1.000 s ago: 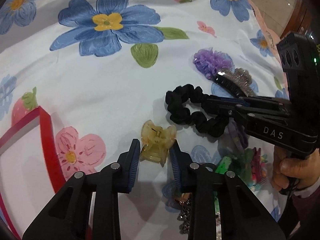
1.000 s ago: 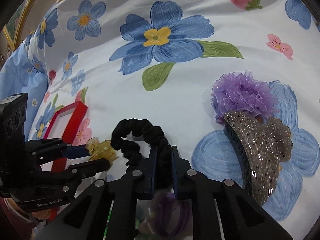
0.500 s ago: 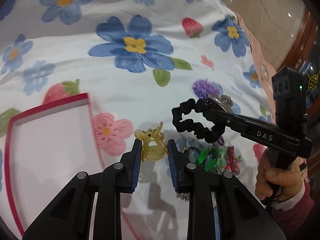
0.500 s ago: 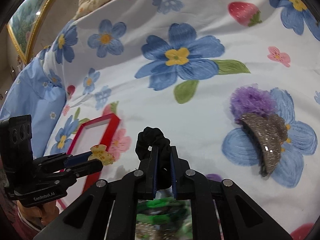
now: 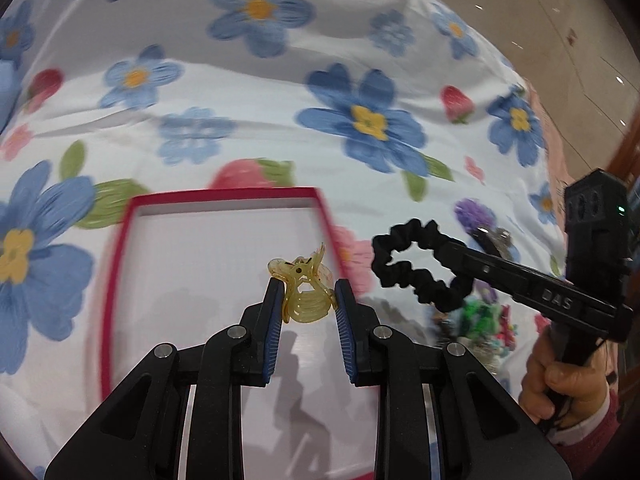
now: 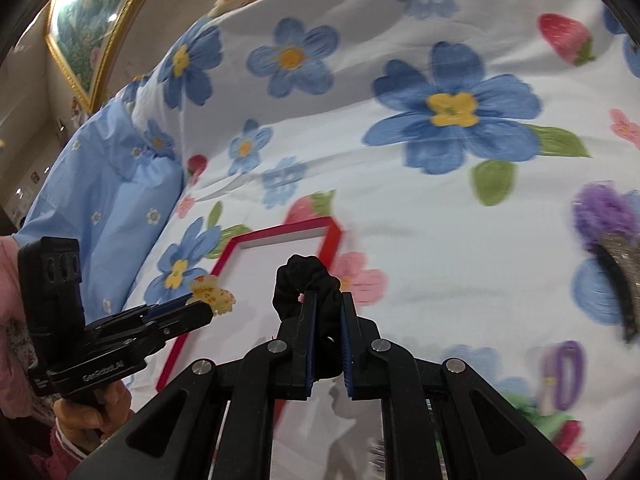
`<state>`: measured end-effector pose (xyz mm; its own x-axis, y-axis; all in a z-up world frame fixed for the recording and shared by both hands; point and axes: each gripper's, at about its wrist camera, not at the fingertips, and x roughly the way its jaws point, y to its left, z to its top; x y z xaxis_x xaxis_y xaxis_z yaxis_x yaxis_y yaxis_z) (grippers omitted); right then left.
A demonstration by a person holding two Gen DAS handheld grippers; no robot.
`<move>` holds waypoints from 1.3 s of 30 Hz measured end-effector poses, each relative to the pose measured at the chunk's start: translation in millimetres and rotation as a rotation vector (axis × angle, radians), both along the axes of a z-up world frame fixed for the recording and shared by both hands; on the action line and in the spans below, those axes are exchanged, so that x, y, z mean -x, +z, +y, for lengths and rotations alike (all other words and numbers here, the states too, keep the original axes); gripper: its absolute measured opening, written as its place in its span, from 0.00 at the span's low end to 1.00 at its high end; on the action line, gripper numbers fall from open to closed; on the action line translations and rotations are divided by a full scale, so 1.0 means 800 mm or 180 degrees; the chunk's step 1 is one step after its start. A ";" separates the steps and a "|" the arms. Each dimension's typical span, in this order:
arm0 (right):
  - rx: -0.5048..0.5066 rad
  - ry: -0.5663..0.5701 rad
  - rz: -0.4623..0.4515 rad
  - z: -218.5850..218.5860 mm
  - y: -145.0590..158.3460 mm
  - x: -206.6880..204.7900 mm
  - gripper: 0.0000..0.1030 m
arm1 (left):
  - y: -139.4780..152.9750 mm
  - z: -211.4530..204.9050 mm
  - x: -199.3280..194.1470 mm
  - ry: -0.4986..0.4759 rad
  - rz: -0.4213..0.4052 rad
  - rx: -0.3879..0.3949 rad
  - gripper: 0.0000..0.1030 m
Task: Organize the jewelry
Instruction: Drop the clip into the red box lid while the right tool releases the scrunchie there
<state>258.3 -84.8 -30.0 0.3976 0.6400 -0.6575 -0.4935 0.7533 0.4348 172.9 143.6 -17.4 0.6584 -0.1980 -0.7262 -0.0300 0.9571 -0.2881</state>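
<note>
L gripper (image 5: 306, 294): claw clip (image 5: 304, 294) teeth down

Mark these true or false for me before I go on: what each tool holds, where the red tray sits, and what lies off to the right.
1. The left tool grips a yellow claw clip. True.
2. The right tool is empty. False: it is clamped on a black scrunchie.
3. The yellow clip is over the red-rimmed tray. True.
4. The purple flower clip lies in the tray. False: it lies on the floral sheet.
</note>
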 end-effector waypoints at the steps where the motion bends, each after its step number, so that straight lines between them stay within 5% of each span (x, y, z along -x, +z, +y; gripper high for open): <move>1: 0.0008 0.0037 -0.0001 0.009 -0.001 0.000 0.10 | -0.004 0.011 0.000 0.0048 0.0021 -0.0006 0.23; 17: 0.0312 0.0355 0.0245 0.139 -0.058 -0.034 0.10 | -0.060 0.086 -0.043 0.0379 0.0294 -0.0246 0.23; 26: 0.0651 0.0409 0.0216 0.160 -0.077 -0.041 0.10 | -0.079 0.083 -0.051 0.0320 0.0409 -0.0307 0.23; 39: 0.0706 0.0446 0.0214 0.165 -0.079 -0.039 0.19 | -0.088 0.083 -0.048 0.0296 0.0539 -0.0310 0.23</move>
